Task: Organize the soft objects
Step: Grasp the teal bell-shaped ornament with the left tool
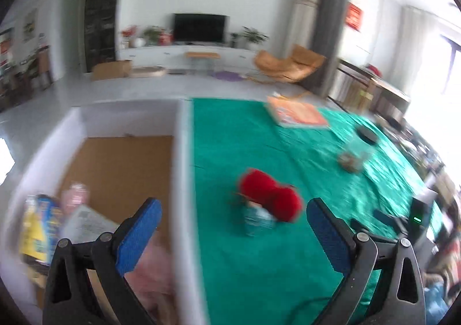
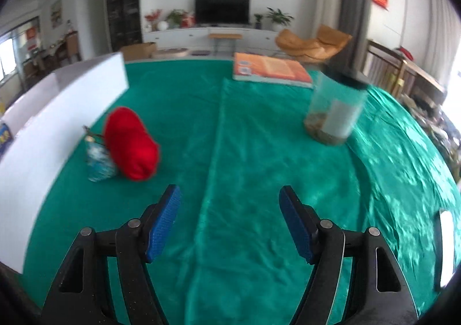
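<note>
A red soft object (image 1: 270, 198) lies on the green cloth, with a small teal pouch (image 1: 258, 218) against it. Both also show in the right wrist view: the red object (image 2: 131, 143) and the pouch (image 2: 99, 161), beside the white box wall. My left gripper (image 1: 233, 215) is open and empty, above the box wall and cloth, with the red object between and beyond its fingers. The white box (image 1: 181, 169) holds a pink soft item (image 1: 152, 276) and printed packets (image 1: 43, 227). My right gripper (image 2: 229, 201) is open and empty over the cloth, right of the red object.
An orange book (image 2: 270, 70) lies at the far edge of the green table (image 2: 259, 238). A clear jar with a black lid (image 2: 335, 109) stands at the right; it also shows in the left wrist view (image 1: 357, 152). A dark device with a green light (image 1: 417, 218) sits at the right.
</note>
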The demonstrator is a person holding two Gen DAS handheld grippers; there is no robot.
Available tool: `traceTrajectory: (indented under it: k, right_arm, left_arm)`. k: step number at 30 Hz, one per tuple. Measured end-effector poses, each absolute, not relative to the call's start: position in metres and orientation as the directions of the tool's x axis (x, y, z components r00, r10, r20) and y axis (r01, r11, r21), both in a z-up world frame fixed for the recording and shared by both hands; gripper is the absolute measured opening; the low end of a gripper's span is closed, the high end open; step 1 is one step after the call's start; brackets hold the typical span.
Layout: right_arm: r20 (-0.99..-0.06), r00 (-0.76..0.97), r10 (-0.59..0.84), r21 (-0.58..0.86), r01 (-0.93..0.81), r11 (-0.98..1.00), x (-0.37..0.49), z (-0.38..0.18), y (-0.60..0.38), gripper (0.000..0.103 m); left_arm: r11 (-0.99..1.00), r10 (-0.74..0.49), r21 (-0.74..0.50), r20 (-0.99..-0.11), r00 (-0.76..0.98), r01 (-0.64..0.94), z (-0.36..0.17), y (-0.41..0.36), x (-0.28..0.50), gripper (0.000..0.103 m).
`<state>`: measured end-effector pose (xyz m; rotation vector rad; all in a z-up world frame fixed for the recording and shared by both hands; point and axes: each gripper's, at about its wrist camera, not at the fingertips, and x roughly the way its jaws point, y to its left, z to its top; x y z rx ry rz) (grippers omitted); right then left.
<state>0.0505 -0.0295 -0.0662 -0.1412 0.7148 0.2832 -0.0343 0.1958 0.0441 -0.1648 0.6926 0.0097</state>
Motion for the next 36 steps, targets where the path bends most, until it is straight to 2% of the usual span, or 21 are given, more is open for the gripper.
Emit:
traceTrajectory:
  k: [2, 5, 10, 17, 27, 36]
  right_arm:
    - [-0.686, 0.709, 0.162, -0.02, -0.24, 0.97, 0.056, -0.083, -0.054, 0.074]
    - [-0.735, 0.662, 0.145, 0.046, -0.165, 0.985, 0.074, -0.091, -0.072, 0.074]
    - [-0.763, 0.639, 0.099, 0.019, -0.13, 0.991, 0.078, -0.096, -0.074, 0.074]
    - [-0.766, 0.636, 0.098, 0.021, -0.128, 0.992, 0.063, -0.099, -0.078, 0.081]
    - [-0.766, 0.635, 0.1, 0.021, -0.13, 0.991, 0.061, -0.1, -0.076, 0.082]
    - [-0.766, 0.635, 0.1, 0.022, -0.13, 0.991, 0.061, -0.1, -0.076, 0.083]
  left_arm:
    - [0.989, -0.122, -0.143, -0.676, 0.727, 0.033, 0.029, 0.153, -0.023, 0.1]
    - [0.988, -0.156, -0.11, -0.724, 0.671, 0.11, 0.0, 0.106, -0.014, 0.1]
    - [0.984, -0.174, -0.115, -0.783, 0.597, 0.136, -0.034, 0.08, -0.001, 0.1]
    - [0.989, -0.145, -0.112, -0.803, 0.578, 0.093, -0.045, 0.098, -0.018, 0.1]
    - [0.992, -0.121, -0.122, -0.817, 0.564, 0.035, -0.058, 0.117, -0.032, 0.1]
    - [0.991, 0.012, -0.071, -0.804, 0.594, -0.115, -0.055, 0.136, -0.009, 0.1]
